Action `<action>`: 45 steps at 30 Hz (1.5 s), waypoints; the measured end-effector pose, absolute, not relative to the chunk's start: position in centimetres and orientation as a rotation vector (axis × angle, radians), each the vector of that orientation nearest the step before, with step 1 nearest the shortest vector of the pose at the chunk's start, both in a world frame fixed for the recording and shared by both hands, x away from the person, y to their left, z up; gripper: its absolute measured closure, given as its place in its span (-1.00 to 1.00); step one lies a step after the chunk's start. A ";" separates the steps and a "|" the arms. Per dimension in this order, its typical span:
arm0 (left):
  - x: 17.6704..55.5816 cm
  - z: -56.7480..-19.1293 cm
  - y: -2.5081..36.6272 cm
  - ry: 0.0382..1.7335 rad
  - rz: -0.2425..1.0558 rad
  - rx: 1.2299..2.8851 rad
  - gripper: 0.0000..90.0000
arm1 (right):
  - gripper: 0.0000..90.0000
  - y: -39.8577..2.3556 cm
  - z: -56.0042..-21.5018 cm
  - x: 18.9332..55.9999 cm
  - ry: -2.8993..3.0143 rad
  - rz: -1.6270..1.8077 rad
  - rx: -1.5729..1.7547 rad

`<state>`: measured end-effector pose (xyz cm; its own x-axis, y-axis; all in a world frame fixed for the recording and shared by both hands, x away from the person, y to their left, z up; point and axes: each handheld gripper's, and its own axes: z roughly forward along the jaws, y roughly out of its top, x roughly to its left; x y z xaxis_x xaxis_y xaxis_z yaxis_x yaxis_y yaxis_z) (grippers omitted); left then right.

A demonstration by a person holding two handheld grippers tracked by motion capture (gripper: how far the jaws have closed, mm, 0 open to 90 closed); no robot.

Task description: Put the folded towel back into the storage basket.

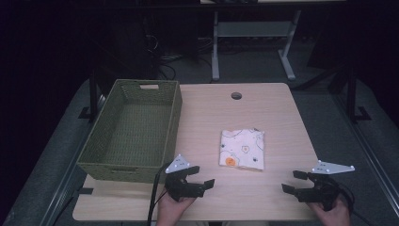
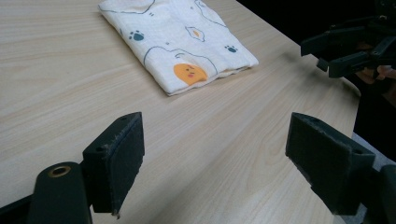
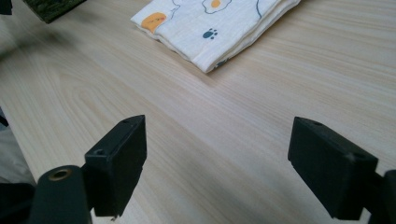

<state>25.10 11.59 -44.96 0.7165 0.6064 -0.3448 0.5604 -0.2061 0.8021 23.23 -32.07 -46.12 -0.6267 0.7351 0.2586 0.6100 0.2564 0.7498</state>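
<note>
A green woven basket (image 1: 129,132) stands on the left half of the light wooden worktop (image 1: 277,122), its long side running from 6 toward 12 o'clock, with a handle slot in the far short wall and another in the near one. At about 12 o'clock on the worktop, near the far edge, sits a round cable hole (image 1: 236,96). Beyond the worktop, at 12 to 1 o'clock, a pale metal desk frame (image 1: 254,35) stands on the dark floor, with cables (image 1: 162,59) lying at 11 o'clock.
</note>
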 end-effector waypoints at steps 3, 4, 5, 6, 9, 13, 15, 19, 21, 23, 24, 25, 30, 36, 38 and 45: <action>25.2 -45.0 11.4 0.905 0.048 1.873 -0.56 | -0.61 -32.1 -46.1 23.5 2.372 1.315 1.286; 25.2 -45.0 11.3 0.907 0.040 1.871 -0.56 | -0.63 -32.1 -46.1 23.6 2.368 1.317 1.292; 25.3 -45.0 11.2 0.903 0.040 1.874 -0.56 | -0.65 -32.1 -46.1 23.7 2.365 1.322 1.295; 25.3 -45.1 11.1 0.905 0.027 1.871 -0.56 | -0.67 -32.1 -46.1 23.8 2.363 1.323 1.310; 25.7 -45.3 10.7 0.903 0.014 1.885 -0.56 | -0.68 -31.9 -46.0 24.3 2.362 1.355 1.313; 26.3 -45.2 10.2 0.910 -0.011 1.879 -0.55 | -0.68 -31.4 -45.6 25.1 2.373 1.375 1.310; 26.8 -45.3 10.0 0.915 -0.018 1.887 -0.55 | -0.68 -31.2 -45.5 25.5 2.377 1.379 1.305; 27.6 -45.5 9.6 0.929 -0.030 1.880 -0.54 | -0.68 -31.0 -45.4 26.3 2.393 1.378 1.305; 27.9 -45.7 9.2 0.936 -0.037 1.877 -0.54 | -0.68 -30.9 -45.4 27.0 2.406 1.379 1.316; 28.2 -45.8 8.8 0.945 -0.042 1.880 -0.53 | -0.68 -30.9 -45.3 27.7 2.418 1.393 1.324; 28.5 -45.8 8.3 0.948 -0.047 1.878 -0.53 | -0.68 -30.7 -45.1 28.3 2.425 1.392 1.327; 28.6 -45.8 8.1 0.949 -0.047 1.881 -0.52 | -0.68 -30.6 -45.0 28.6 2.433 1.388 1.318; 29.4 -46.0 7.1 0.973 -0.052 1.880 -0.49 | -0.67 -30.2 -44.3 29.9 2.452 1.395 1.304; 30.8 -46.1 6.0 1.021 -0.042 1.885 -0.48 | -0.64 -29.6 -43.9 31.6 2.497 1.399 1.300; 31.3 -45.9 5.5 1.027 -0.041 1.879 -0.46 | -0.64 -29.4 -43.8 32.4 2.521 1.363 1.302; 32.8 -45.9 4.4 1.073 -0.052 1.889 -0.44 | -0.59 -28.5 -43.0 34.8 2.545 1.348 1.296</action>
